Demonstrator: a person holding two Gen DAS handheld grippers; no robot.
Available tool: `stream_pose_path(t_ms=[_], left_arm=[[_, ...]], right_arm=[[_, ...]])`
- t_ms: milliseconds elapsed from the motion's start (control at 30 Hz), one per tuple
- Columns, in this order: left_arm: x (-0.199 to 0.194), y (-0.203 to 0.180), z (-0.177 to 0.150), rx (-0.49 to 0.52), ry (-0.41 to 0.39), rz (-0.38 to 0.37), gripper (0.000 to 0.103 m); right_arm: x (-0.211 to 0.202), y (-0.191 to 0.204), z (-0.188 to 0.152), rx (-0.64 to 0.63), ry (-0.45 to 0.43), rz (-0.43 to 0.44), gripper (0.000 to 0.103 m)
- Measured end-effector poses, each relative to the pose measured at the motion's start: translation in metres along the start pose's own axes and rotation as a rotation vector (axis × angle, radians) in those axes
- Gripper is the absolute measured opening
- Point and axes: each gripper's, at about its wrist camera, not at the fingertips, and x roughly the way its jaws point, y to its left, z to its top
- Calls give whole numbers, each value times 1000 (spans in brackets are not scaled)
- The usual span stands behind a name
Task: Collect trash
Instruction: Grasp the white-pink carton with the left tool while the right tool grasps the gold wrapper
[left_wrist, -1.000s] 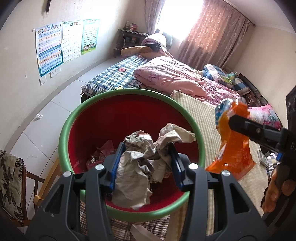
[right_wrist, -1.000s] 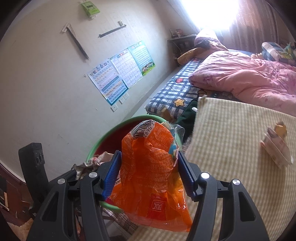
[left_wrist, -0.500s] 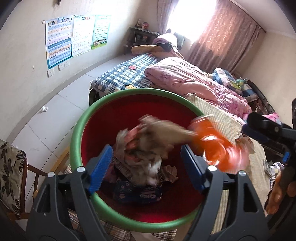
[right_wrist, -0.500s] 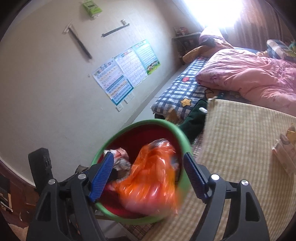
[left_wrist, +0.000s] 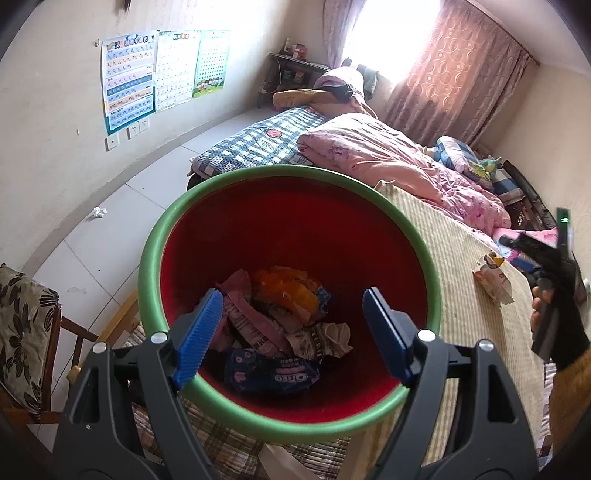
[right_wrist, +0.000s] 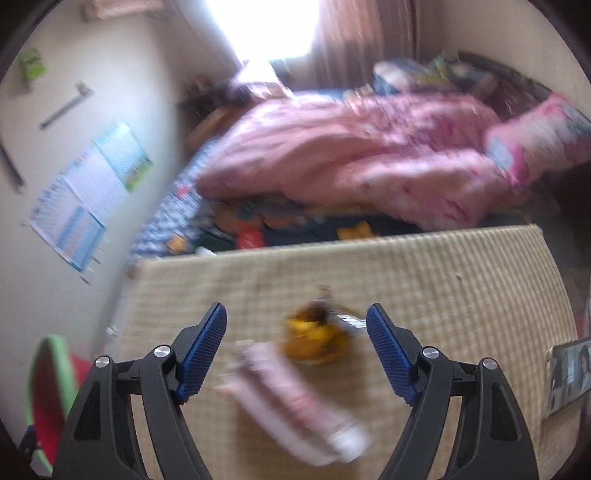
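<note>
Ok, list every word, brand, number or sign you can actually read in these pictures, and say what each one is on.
"OREO": on the dark blue wrapper lying in the red bin, seen upside down.
Three wall posters: printed rows and headings, too small to read.
Pink wrapper in the bin: lines of print, too small to read.
Pale packet and yellow wrapper on the woven mat: too blurred to read.

One bin (left_wrist: 229, 192) stands near, red inside with a green rim. In it lie about five pieces of trash: one orange bag (left_wrist: 286, 290), one dark Oreo wrapper (left_wrist: 271, 373), and some three crumpled papers (left_wrist: 321, 334). Right of it, on one mat (left_wrist: 461, 258), lies one carton (left_wrist: 493, 273). Far left, three posters (left_wrist: 162, 70) hang on the wall. One paper scrap (left_wrist: 99, 211) lies on the floor.
</note>
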Motion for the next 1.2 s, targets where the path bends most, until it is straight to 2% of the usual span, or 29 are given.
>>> stream_pose_path(t_ms=[33, 167, 233, 300, 433, 533, 667, 767, 933, 1067, 1200], left_arm=[[-2, -2, -2, -1, -3, 2, 76], [-11, -14, -7, 3, -14, 10, 76], [-14, -24, -11, 7, -18, 10, 76], [-15, -36, -15, 12, -19, 1, 76], [-14, -69, -24, 40, -14, -39, 76], [-8, -107, -31, 78, 3, -92, 76], [3, -154, -43, 120, 36, -163, 78], [13, -189, -56, 135, 75, -214, 80], [41, -233, -76, 116, 142, -237, 80], [62, -254, -82, 125, 172, -209, 80], [79, -261, -90, 93, 204, -180, 80]], right_arm=[[11, -9, 2, 10, 38, 2, 74], [34, -26, -4, 21, 123, 77, 53], [32, -27, -9, 21, 138, 138, 47], [20, -27, -16, 1, 118, 183, 30], [-8, -27, -39, 8, 125, 266, 30], [-30, -29, -73, 13, 171, 354, 30], [-64, -38, -110, 9, 195, 417, 30], [-92, -49, -131, 5, 166, 415, 30], [-124, -72, -146, -5, 109, 392, 30], [-138, -87, -142, -28, 64, 376, 31], [-137, -98, -136, -32, 47, 389, 32]])
